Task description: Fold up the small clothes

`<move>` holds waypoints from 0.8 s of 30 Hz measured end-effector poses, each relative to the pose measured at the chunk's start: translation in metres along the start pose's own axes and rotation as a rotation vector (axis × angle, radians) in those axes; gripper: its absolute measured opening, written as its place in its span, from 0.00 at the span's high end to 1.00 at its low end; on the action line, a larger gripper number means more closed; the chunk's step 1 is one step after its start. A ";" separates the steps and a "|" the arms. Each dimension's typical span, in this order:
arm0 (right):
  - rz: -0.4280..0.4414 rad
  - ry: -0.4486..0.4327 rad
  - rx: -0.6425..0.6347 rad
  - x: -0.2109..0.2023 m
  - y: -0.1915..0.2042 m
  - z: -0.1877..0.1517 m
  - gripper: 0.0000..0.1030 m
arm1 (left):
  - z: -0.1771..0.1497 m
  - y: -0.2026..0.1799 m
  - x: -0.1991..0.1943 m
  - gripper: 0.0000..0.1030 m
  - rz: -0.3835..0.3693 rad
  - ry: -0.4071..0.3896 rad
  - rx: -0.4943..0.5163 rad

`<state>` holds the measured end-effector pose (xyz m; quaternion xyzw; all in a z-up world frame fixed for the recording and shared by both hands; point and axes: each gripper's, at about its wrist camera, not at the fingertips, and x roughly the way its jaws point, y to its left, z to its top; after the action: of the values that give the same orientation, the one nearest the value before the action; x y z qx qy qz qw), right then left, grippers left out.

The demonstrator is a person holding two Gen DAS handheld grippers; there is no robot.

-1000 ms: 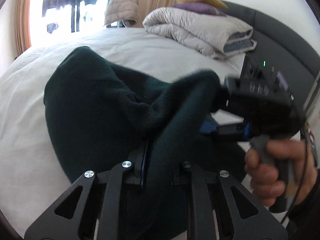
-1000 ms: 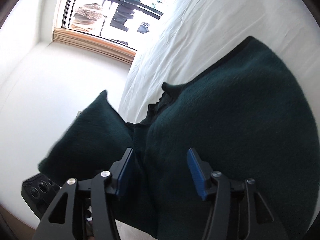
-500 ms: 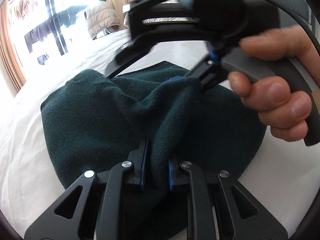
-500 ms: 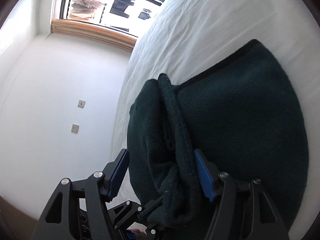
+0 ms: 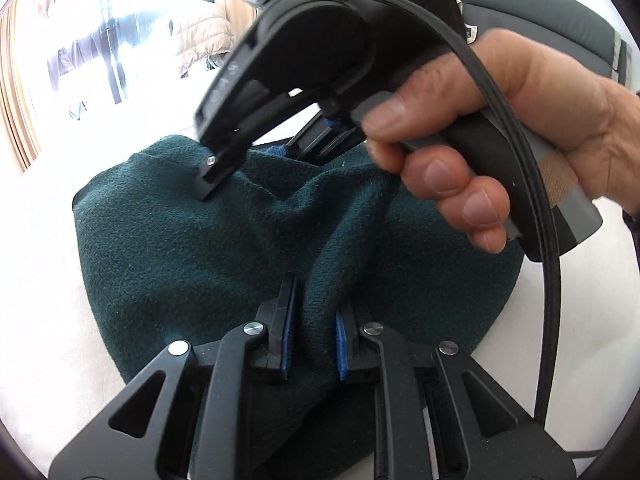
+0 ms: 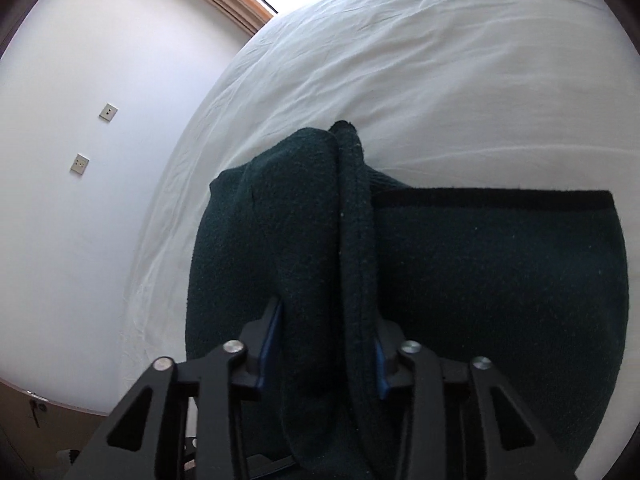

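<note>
A dark green fleece garment (image 5: 180,248) lies bunched on the white bed (image 5: 40,280). My left gripper (image 5: 316,300) is shut on a raised ridge of its cloth, which runs up between the blue pads. Just beyond, a hand (image 5: 500,140) holds my right gripper (image 5: 244,168) pointing down onto the garment's far part. In the right wrist view the garment (image 6: 500,280) shows a black trimmed edge. A thick doubled fold stands between the right gripper's (image 6: 326,316) jaws, which are closing, and both pads touch the cloth.
White sheet (image 6: 440,80) spreads beyond the garment. A window with curtains (image 5: 16,80) is at the far left, a puffy jacket (image 5: 200,36) beside it. A grey padded headboard (image 5: 540,12) sits at the upper right. A white wall with sockets (image 6: 80,164) borders the bed.
The right gripper swung across over the garment and its wide jaws narrowed onto a doubled fold. The left gripper sank toward the bed, keeping its hold. The lifted cloth now lies lower.
</note>
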<state>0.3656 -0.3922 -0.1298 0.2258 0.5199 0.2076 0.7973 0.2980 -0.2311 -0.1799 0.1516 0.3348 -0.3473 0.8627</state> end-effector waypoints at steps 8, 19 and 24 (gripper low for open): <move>0.011 -0.164 0.007 -0.037 0.000 -0.026 0.82 | -0.005 -0.004 -0.012 0.85 -0.013 -0.029 0.035; 0.024 -0.275 0.131 -0.079 -0.034 -0.054 0.84 | 0.001 -0.028 -0.016 0.85 -0.077 -0.054 0.128; 0.022 -0.292 0.173 -0.080 -0.046 -0.062 0.84 | -0.001 -0.035 -0.016 0.85 -0.099 -0.028 0.164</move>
<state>0.2831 -0.4662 -0.1194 0.3271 0.4119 0.1358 0.8396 0.2648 -0.2476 -0.1706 0.2004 0.3002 -0.4178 0.8338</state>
